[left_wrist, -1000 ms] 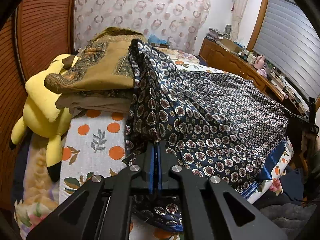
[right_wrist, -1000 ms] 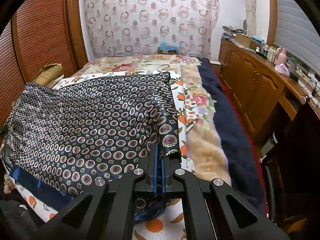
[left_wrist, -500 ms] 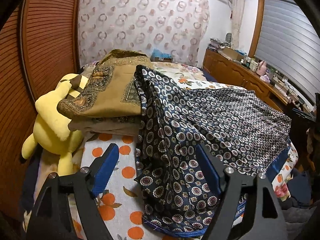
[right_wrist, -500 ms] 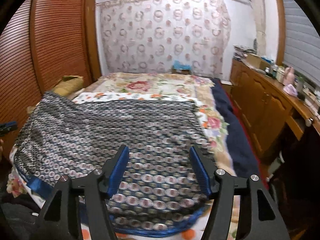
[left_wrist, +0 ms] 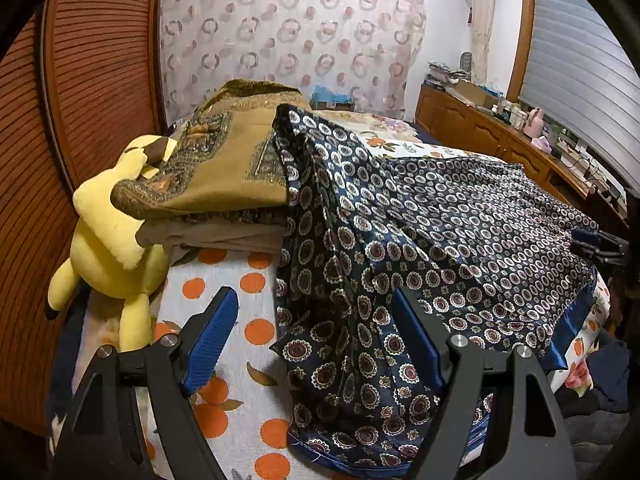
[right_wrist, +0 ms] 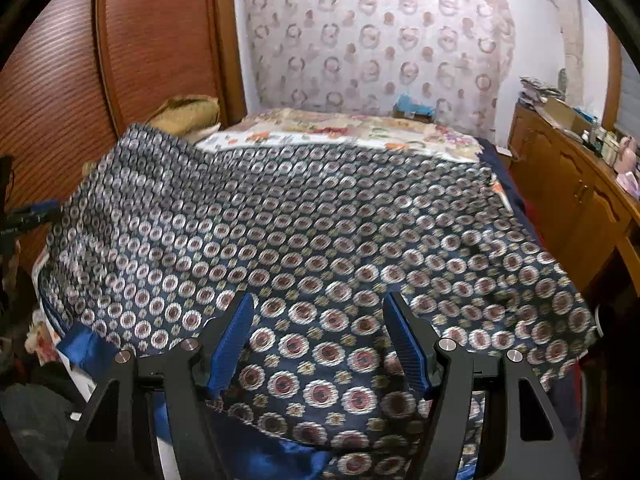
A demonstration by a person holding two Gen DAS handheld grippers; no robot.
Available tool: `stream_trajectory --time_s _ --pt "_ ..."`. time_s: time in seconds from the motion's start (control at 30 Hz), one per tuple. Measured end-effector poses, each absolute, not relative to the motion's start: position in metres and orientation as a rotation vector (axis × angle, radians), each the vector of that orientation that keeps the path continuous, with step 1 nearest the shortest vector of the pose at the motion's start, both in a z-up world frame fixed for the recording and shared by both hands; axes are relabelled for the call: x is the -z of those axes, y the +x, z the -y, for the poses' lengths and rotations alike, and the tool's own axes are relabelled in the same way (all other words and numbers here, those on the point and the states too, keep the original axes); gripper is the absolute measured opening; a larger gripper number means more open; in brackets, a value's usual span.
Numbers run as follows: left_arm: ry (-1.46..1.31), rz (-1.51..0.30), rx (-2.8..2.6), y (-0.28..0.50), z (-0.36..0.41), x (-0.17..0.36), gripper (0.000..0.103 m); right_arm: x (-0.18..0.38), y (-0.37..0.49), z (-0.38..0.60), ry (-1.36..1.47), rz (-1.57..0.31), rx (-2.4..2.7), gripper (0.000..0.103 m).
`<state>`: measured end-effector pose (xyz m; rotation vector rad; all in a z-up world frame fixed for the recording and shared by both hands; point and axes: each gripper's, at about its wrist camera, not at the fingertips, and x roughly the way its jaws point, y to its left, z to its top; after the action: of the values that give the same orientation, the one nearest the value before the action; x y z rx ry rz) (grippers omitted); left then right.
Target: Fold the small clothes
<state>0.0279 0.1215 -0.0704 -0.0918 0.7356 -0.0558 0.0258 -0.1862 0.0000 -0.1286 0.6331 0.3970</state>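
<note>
Now, garment: navy medallion-print satin cloth (left_wrist: 460, 216) lay spread across the bed (left_wrist: 240, 364), one end draped up against the folded brown stack (left_wrist: 236, 168) by the yellow plush toy (left_wrist: 112, 240).
Left claw: left claw (left_wrist: 312, 344) stood wide apart, gripping nothing, above the rumpled near corner.
Right claw: right claw (right_wrist: 316, 340) was opening, with cloth beneath but unpinched.
Risk: slippery satin could slide off the bed's edge, since the blue hem (right_wrist: 80, 344) already overhung it.
Risk: pinching the bunched corner could catch several layers and skew the fold.
</note>
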Motion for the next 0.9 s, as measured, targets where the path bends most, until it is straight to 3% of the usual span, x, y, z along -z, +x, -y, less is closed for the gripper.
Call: stream_trajectory --time_s 0.47,0.73,0.9 --pt "-0.161 -0.806 0.088 0.047 -0.132 0.097 0.08 0.038 0.047 0.147 -0.2 -0.723 -0.379 0.069" --pt "-0.231 -0.786 0.134 0.064 -0.142 0.092 0.079 0.039 0.046 0.151 -0.194 -0.711 -0.378 0.077" --pt "-0.264 -0.803 0.144 0.081 -0.148 0.097 0.063 0.04 0.038 0.153 -0.19 -0.702 -0.376 0.081"
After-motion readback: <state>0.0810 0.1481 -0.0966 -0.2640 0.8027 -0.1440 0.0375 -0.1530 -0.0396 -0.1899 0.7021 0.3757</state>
